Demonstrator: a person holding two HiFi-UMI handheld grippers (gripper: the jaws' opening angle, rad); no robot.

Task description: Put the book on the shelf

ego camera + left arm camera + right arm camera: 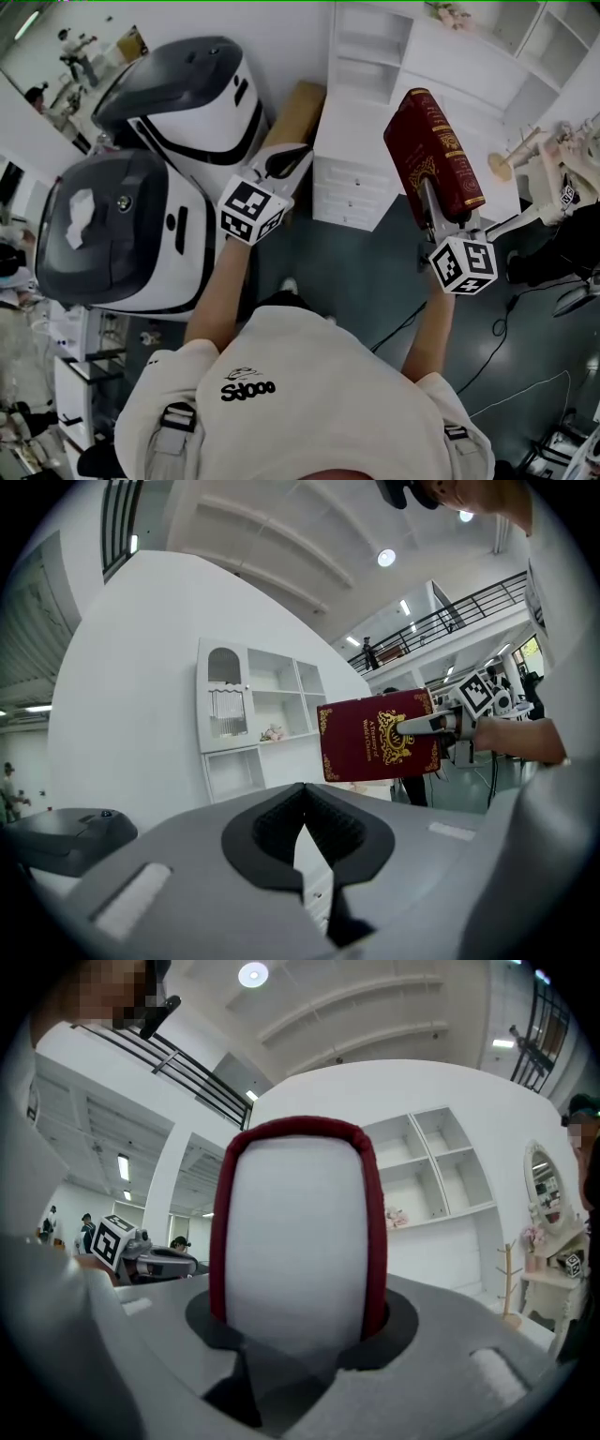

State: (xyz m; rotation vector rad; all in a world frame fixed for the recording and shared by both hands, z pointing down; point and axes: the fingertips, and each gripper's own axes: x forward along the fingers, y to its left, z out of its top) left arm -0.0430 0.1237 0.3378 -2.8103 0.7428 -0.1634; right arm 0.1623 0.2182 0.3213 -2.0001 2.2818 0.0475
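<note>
A dark red book (433,155) with gold ornament stands upright in my right gripper (441,211), which is shut on its lower end. In the right gripper view the book (298,1232) fills the middle, white page edges facing the camera, clamped in the right gripper (300,1321). The left gripper view shows its cover (380,735) held out to the right, in front of the white shelf unit (253,724). My left gripper (286,161) is shut and holds nothing; its pads (323,822) meet at the tips. The shelf (370,56) stands ahead, its compartments open.
Two large white and dark grey machines (187,94) (122,234) stand at the left. A cardboard box (298,112) leans beside the shelf. Low white drawers (352,192) sit under it. A wooden stand (511,159) and floor cables (506,328) are at the right.
</note>
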